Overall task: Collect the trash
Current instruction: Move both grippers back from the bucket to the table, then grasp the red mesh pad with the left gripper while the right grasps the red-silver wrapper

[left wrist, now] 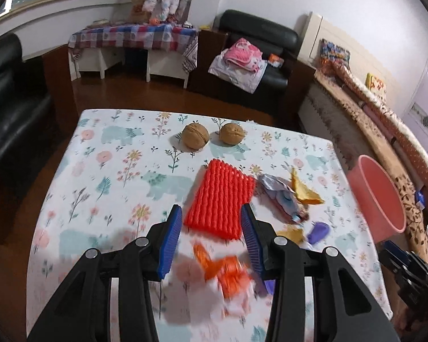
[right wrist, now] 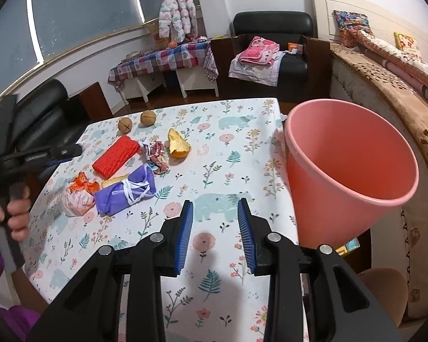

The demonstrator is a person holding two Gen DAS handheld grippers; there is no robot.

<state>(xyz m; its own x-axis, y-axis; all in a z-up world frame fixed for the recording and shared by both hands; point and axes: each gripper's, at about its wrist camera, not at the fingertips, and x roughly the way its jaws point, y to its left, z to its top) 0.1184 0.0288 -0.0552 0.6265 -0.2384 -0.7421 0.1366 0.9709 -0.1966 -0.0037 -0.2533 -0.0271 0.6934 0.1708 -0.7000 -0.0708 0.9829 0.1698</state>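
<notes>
The trash lies in a loose cluster on the floral tablecloth (right wrist: 228, 154), left of centre in the right wrist view: a red foam fruit net (right wrist: 115, 156), a crumpled patterned wrapper (right wrist: 157, 154), a yellow-orange peel-like scrap (right wrist: 178, 144), a purple cloth bundle with white cord (right wrist: 127, 190), and an orange-and-white crumpled wrapper (right wrist: 78, 195). Two walnuts (right wrist: 137, 122) sit just behind the pile, toward the upper left of the cloth.

The pink plastic bin (right wrist: 351, 171) stands at the right of that frame, off the table's edge; what shows of its inside looks bare, so I judge that collecting has hardly begun and every piece remains to be picked up.

The left gripper (left wrist: 211, 222) has its blue pads apart with nothing clamped; they frame the near end of the foam net, with the blurred orange wrapper lower in the frame. The right gripper (right wrist: 215, 216) hangs over bare cloth at lower centre, fingers apart and holding nothing.

No brand, label or legible writing shows anywhere.
</notes>
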